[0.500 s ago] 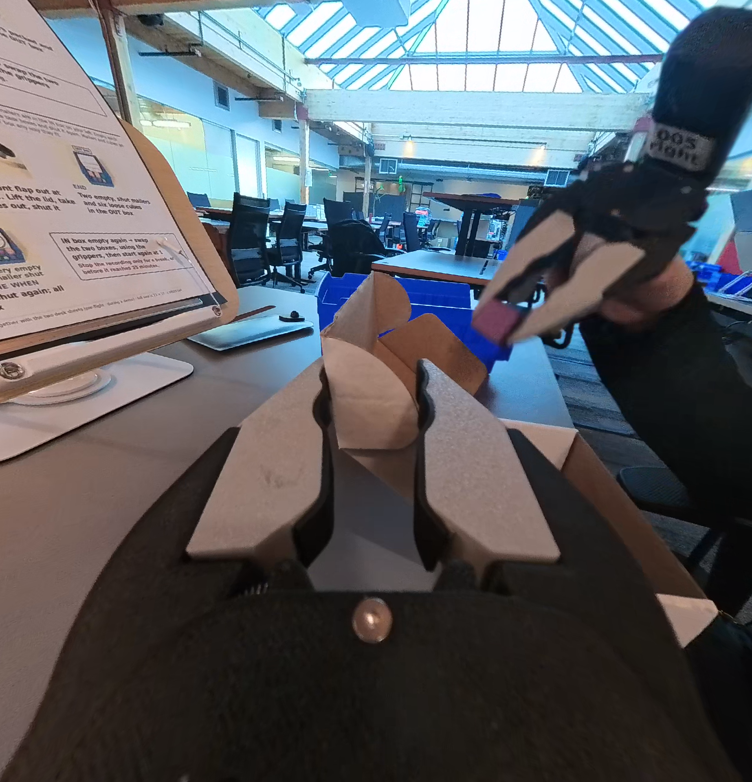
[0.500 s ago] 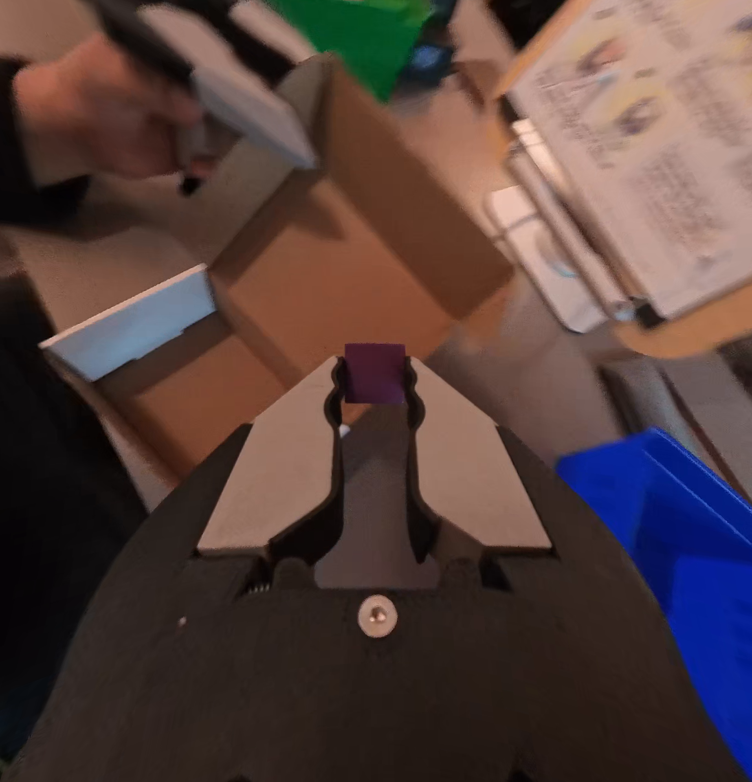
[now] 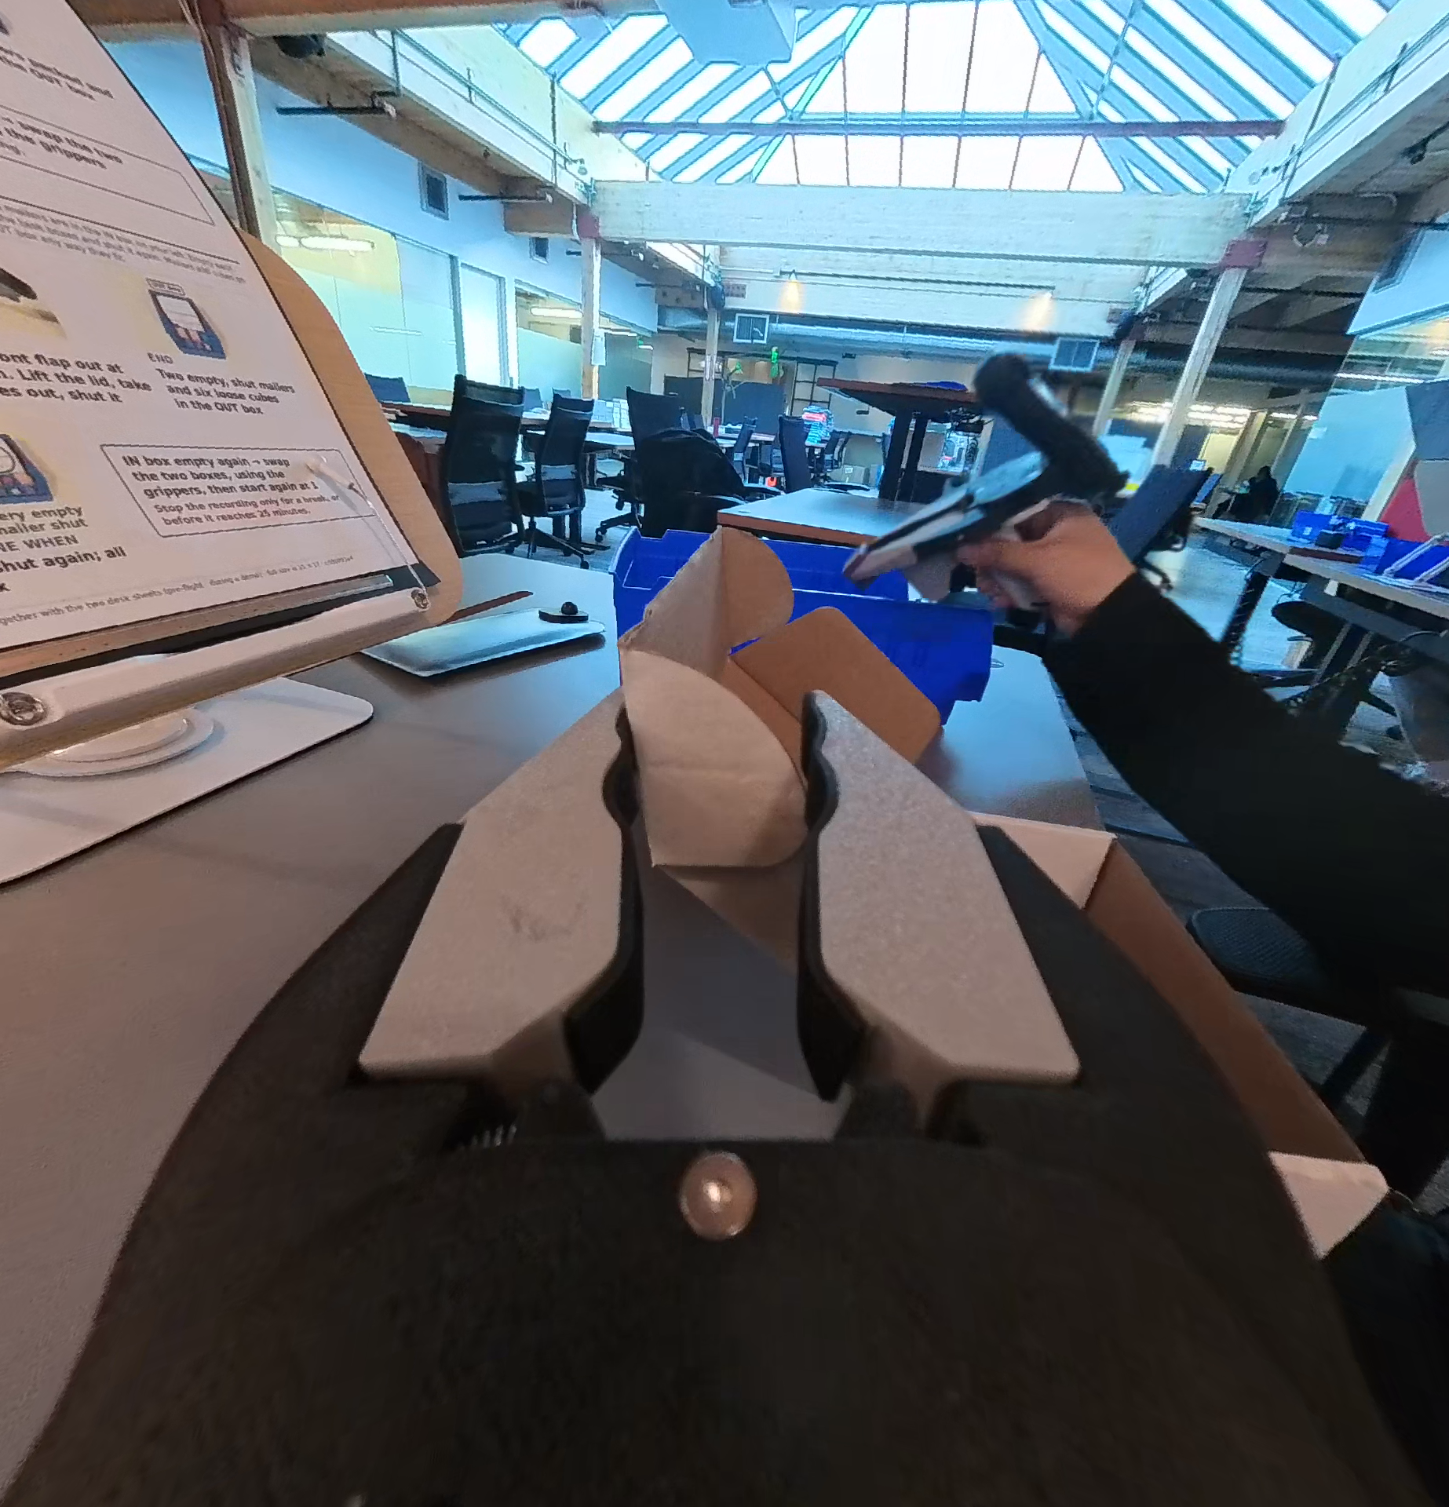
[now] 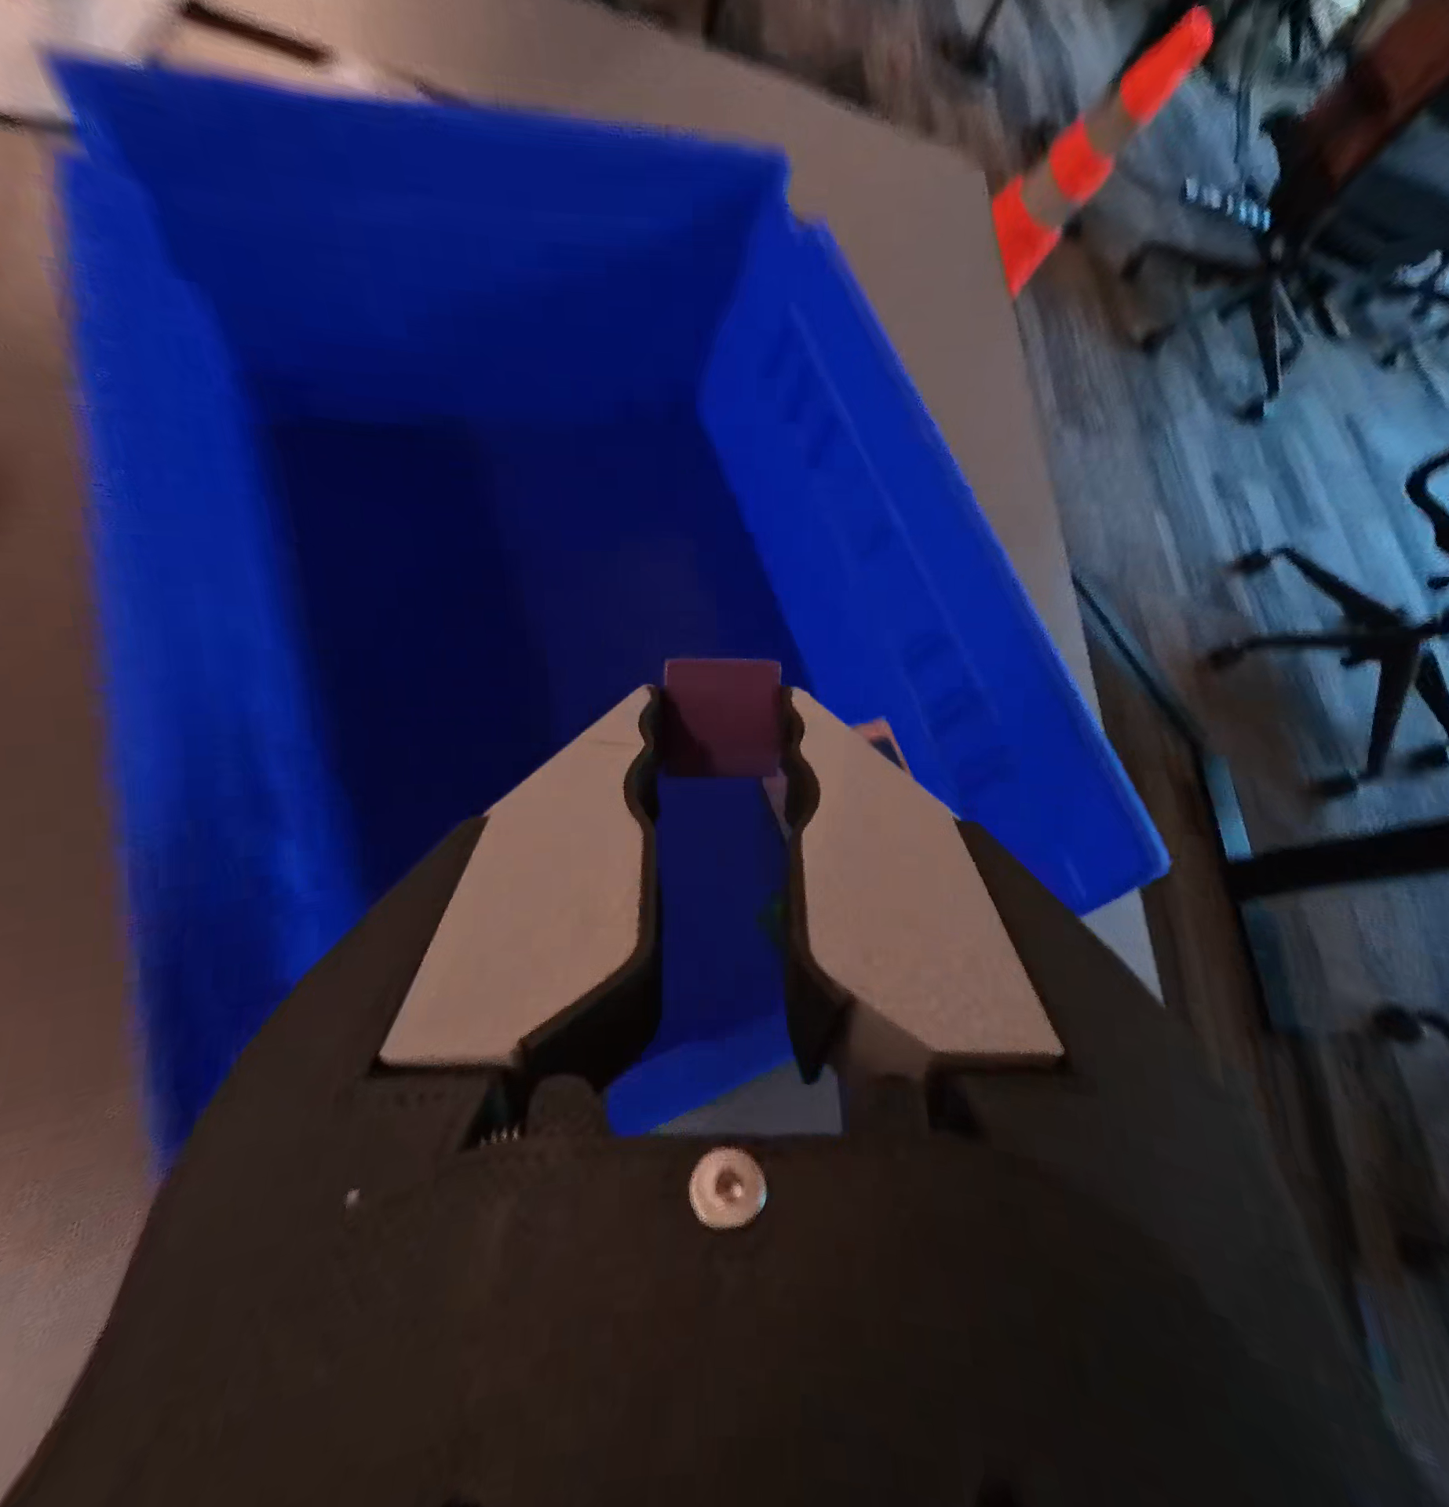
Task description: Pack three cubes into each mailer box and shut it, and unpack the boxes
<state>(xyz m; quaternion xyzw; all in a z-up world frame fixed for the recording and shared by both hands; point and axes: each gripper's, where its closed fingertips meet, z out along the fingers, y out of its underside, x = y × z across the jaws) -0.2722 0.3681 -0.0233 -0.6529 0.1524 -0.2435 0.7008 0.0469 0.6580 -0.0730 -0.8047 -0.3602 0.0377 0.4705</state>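
One purple cube (image 4: 721, 718), light and rigid by my guess, sat clamped at my right gripper (image 4: 721, 722) jaws' tips over the blue bin (image 4: 428, 342), 12 o'clock. My left gripper (image 3: 717, 783) jaws pinched the mailer box (image 3: 835, 685) lid flap.

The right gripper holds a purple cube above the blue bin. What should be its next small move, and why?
Probably lower a little and open over the blue bin. The right gripper is shut on the purple cube, already above the bin's open inside, so this looks like unpacking. The left gripper holds the mailer box's flap, keeping it open.
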